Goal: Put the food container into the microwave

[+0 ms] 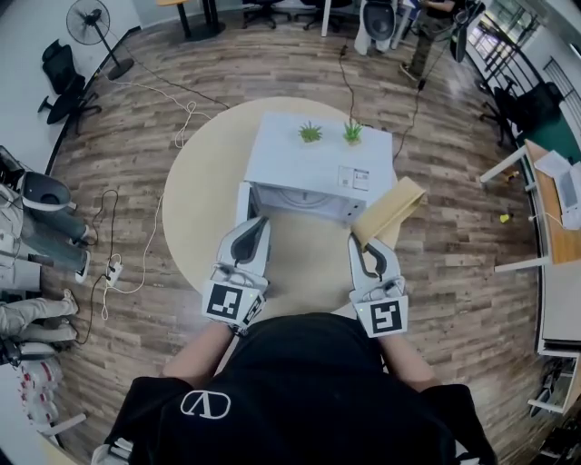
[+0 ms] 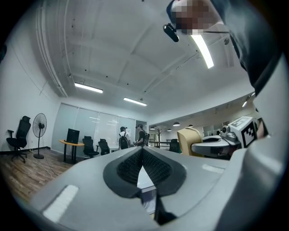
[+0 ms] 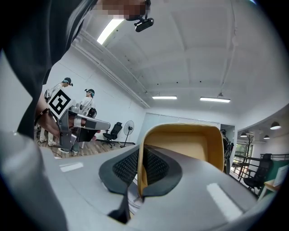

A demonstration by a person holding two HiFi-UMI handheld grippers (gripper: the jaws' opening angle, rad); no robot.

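A white microwave (image 1: 313,159) stands on the round beige table (image 1: 204,182), its dark opening (image 1: 295,202) facing me. In my right gripper (image 1: 364,247) there is a tan food container (image 1: 392,209), held up in the air by its rim just right of the microwave's front. The right gripper view shows the jaws of the right gripper (image 3: 140,173) shut on the thin wall of the container (image 3: 189,144). My left gripper (image 1: 255,227) hovers at the left of the opening, and its jaws (image 2: 142,155) are shut with nothing between them.
Two small green plants (image 1: 310,133) (image 1: 352,133) sit on top of the microwave. Cables (image 1: 145,236) trail over the wooden floor at the left. A standing fan (image 1: 91,23) and office chairs (image 1: 64,77) are at the far left, a desk (image 1: 558,218) at the right.
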